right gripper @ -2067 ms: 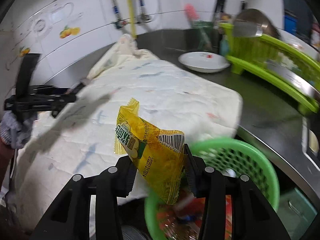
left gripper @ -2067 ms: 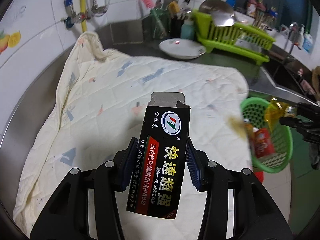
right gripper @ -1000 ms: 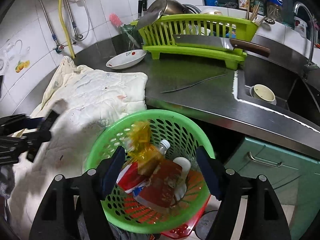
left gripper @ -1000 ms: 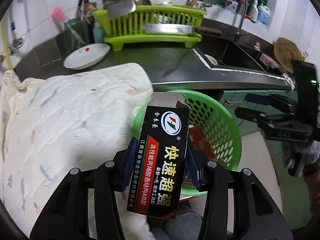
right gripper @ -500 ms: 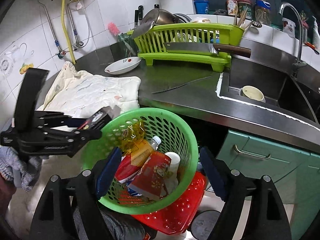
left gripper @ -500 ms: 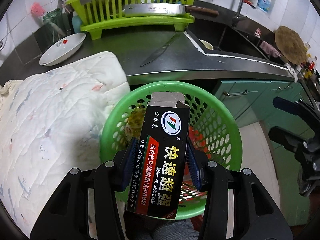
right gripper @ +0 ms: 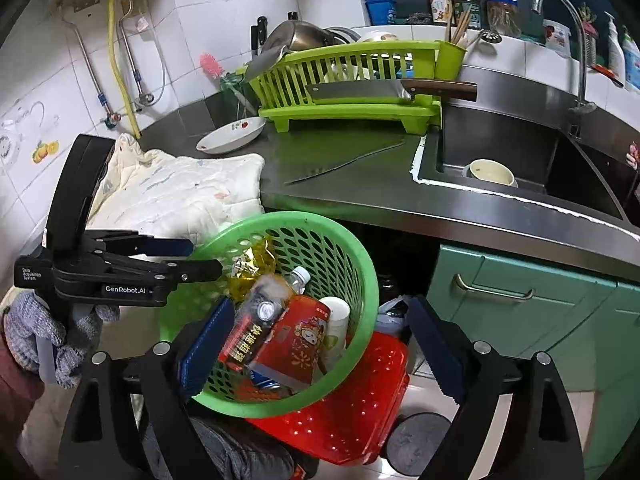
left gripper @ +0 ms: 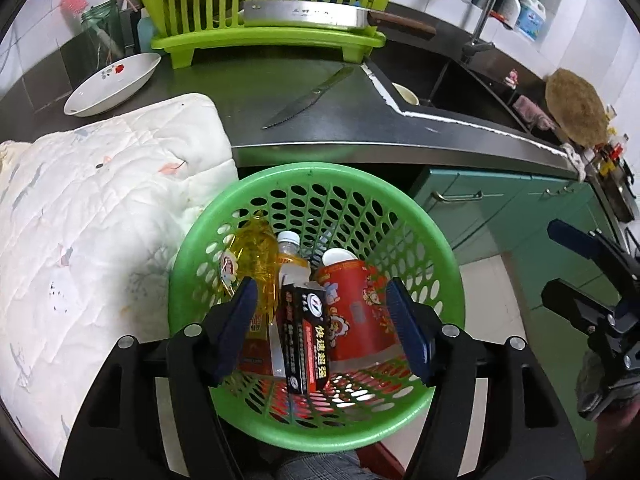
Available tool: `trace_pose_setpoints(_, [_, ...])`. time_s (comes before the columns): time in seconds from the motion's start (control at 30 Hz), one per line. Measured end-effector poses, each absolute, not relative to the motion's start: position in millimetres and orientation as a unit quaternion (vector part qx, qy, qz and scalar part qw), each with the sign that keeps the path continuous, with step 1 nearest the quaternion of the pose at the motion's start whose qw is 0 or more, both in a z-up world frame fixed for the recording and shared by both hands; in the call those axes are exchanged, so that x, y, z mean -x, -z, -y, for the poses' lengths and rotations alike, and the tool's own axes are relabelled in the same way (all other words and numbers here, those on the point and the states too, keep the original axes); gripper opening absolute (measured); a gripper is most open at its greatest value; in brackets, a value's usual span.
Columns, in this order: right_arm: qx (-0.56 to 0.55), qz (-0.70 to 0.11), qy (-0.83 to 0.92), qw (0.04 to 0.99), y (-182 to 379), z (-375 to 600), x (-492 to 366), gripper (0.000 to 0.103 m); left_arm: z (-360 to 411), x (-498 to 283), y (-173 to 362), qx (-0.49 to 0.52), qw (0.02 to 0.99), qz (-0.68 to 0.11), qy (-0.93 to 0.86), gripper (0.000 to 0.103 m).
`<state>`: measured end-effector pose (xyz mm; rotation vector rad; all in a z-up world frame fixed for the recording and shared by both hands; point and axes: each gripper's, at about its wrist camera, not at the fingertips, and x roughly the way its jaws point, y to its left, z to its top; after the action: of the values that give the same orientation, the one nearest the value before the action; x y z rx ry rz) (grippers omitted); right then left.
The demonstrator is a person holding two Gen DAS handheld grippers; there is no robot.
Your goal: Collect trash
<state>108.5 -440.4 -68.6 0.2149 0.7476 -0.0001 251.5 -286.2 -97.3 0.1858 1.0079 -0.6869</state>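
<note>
The black carton point(left gripper: 306, 332) is no longer pinched between the pads of the left gripper point(left gripper: 324, 330). Half a second earlier it was clamped upright above the green basket point(left gripper: 400, 200); now it is seen below the jaws, inside the basket, leaning against the red carton point(left gripper: 356, 312) and the clear bottle point(left gripper: 290, 258). The left jaws have just been opening, and the carton is clear of both blue pads. In the right wrist view it appears blurred, so it may not yet be settled.

The yellow wrapper point(left gripper: 256, 252), carried by the right gripper point(right gripper: 320, 344) two seconds earlier, is likewise lying in the basket at its near-left wall. Both carried items are thus judged as deposited.

The left gripper is spread to a moderate width and is held over the basket mouth; nothing is gripped or touched. The right jaws have also just been opening and stand wide apart, empty, with the basket seen between and beyond them. A red basket point(right gripper: 360, 412) is visible underneath the green one.

No further trash is visible on the quilted cloth point(left gripper: 100, 208) or the steel counter point(left gripper: 300, 128).
</note>
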Motion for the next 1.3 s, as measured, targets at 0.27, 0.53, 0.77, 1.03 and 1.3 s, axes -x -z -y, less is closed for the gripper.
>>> trace_pose_setpoints(0.27, [-0.088,-0.352,-0.006,0.932,60.0,417.2,-98.8,0.087,249.2,-229.8,69.6,-0.066,0.838,-0.441,0.315,0.084])
trace_pose_setpoints(0.53, [-0.067,-0.35,-0.014,0.934,52.3,379.7,-95.8,0.09,198.4,-204.7,44.5,-0.068,0.872,-0.404,0.267,0.091])
trace_pose_setpoints(0.77, [-0.036,-0.344,-0.017,0.938,41.3,340.8,-92.1,0.092,148.7,-182.6,30.1,-0.065,0.897,-0.383,0.209,0.093])
trace_pose_setpoints(1.03, [-0.035,-0.35,-0.032,0.936,33.9,307.8,-91.5,0.093,88.3,-160.5,17.4,-0.027,0.918,-0.366,0.149,0.095])
trace_pose_setpoints(1.3, [-0.04,-0.341,-0.041,0.938,23.7,284.3,-90.7,0.093,53.3,-141.4,13.5,-0.015,0.932,-0.348,0.095,0.095])
